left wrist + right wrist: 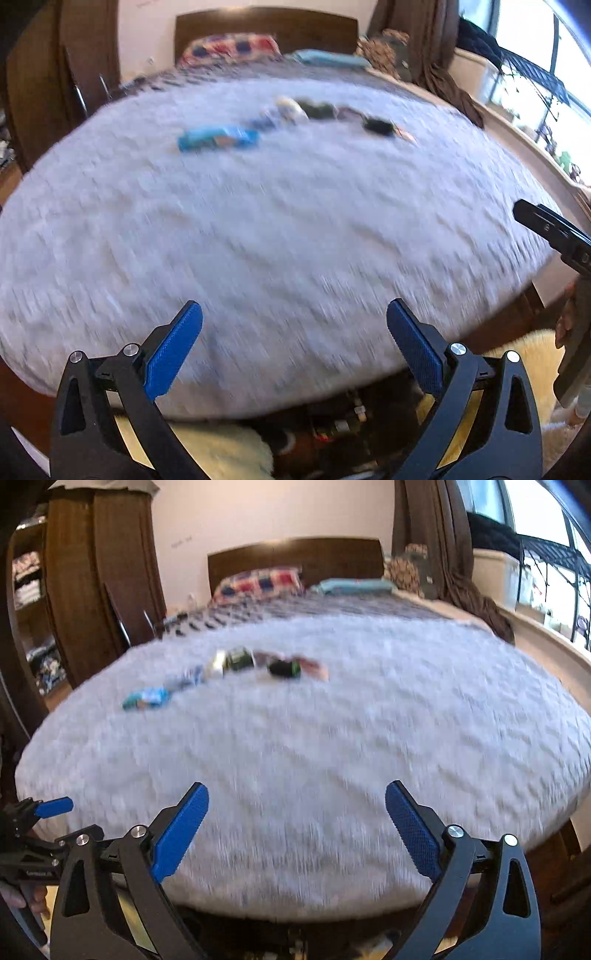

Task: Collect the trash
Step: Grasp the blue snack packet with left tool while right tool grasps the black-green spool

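Several pieces of trash lie in a row on the grey fuzzy blanket (295, 229) of a bed: a blue wrapper (218, 138) (147, 698), a whitish crumpled piece (291, 107) (218, 662), a dark green item (319, 110) (240, 658) and a black item (378, 126) (284, 668). My left gripper (293, 314) is open and empty over the bed's near edge, far from the trash. My right gripper (295, 794) is open and empty, also at the near edge. Both views are motion-blurred.
The headboard (295, 555) and pillows (258, 581) stand at the far end. A brown wardrobe (99, 572) is on the left, a window and sill (535, 638) on the right. A cream fluffy rug (221, 454) lies on the floor below the bed's foot.
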The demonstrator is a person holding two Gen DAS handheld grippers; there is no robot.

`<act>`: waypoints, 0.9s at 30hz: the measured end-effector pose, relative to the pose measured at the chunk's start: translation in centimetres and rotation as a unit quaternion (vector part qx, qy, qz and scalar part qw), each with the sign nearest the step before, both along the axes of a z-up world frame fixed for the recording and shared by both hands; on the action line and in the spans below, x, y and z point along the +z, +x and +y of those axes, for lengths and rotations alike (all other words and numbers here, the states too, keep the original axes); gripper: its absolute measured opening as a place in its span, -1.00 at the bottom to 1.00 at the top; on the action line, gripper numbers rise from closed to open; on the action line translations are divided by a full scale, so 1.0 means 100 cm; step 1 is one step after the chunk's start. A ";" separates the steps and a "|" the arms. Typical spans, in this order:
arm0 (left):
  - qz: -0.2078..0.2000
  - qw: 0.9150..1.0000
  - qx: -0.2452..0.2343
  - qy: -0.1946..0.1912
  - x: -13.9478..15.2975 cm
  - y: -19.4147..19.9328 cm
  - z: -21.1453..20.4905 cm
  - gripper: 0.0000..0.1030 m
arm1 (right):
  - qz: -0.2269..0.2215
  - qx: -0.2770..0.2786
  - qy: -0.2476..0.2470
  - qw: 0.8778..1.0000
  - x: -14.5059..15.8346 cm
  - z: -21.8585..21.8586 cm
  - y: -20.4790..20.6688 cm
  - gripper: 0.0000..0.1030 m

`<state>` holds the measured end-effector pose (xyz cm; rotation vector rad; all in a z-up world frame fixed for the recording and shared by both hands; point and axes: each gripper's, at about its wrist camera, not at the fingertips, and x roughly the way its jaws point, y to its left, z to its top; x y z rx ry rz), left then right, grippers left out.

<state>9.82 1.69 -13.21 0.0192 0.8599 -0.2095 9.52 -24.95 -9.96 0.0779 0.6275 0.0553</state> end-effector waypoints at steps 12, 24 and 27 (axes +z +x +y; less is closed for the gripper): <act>-0.034 0.996 0.067 0.046 0.017 0.109 0.042 0.84 | 0.043 0.009 0.038 0.998 -0.014 0.006 0.119 0.93; -0.001 0.995 0.061 0.079 -0.008 0.188 0.051 0.84 | 0.138 0.026 0.075 0.987 -0.045 0.017 0.188 0.69; 0.010 0.995 0.061 0.080 -0.012 0.203 0.052 0.84 | 0.144 0.020 0.061 0.987 -0.051 0.018 0.197 0.58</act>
